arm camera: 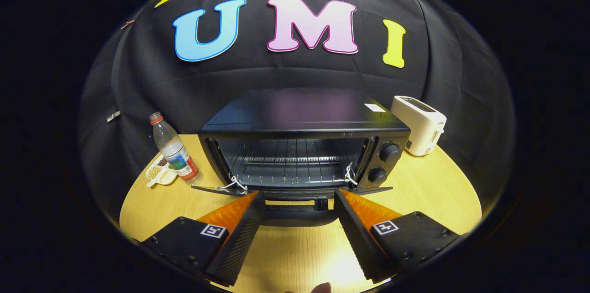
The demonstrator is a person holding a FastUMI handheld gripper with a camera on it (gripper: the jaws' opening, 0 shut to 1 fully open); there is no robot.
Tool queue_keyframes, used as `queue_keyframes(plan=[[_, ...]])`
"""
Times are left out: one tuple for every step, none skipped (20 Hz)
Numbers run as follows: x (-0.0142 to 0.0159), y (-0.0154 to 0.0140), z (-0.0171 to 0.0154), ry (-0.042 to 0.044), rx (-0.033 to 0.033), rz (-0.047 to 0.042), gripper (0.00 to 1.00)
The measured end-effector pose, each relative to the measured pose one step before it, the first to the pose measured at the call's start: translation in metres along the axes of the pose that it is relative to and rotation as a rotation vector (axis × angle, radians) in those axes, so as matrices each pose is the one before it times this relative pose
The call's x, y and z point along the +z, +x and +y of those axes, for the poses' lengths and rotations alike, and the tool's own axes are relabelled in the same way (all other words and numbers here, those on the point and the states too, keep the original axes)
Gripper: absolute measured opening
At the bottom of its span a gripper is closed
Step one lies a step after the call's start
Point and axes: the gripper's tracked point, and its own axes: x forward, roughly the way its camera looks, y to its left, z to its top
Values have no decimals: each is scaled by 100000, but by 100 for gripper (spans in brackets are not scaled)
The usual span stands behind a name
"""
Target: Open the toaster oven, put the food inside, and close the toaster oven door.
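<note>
Toaster oven (304, 143), black, sits mid-table at the far side with its door (291, 190) dropped flat toward the near edge, wire rack bare inside, while the gripper (299, 198) hangs just before the door, jaws spread wide and grasping nothing, a water bottle (174, 148) to the left and a white toaster (418, 125) to the right.

Place: staged recording booth, not a lived-in kitchen.
Backdrop: black cloth wall (138, 81) draped behind the table.
Surface: light wooden table (428, 191).
Kitchen props: toaster oven (299, 145), white toaster (419, 125), water bottle (174, 148), snack dish (159, 173).
</note>
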Motion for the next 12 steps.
queue_keyframes(plan=[[-577, -240, -5, -486, -30, 864, 99], [-807, -262, -4, -643, 13, 1249, 99], [-884, -134, -35, -413, -41, 1664, 99], [-1074, -177, -47, -705, -9, 2243, 99], [-1165, -34, -14, -1220, 115, 2768, 99], [-1326, -20, -95, -2112, -156, 3388, 99], [-1276, -134, -141, -2209, 76, 3235, 99], [-1074, 132, 100, -1884, 280, 2511, 99], [-870, -231, 78, -1119, 559, 1783, 99], [-794, -289, -1, -506, 635, 1357, 99], [-506, -300, 27, 500, 1047, 1193, 99], [-441, -349, 37, 885, 1254, 1184, 99]])
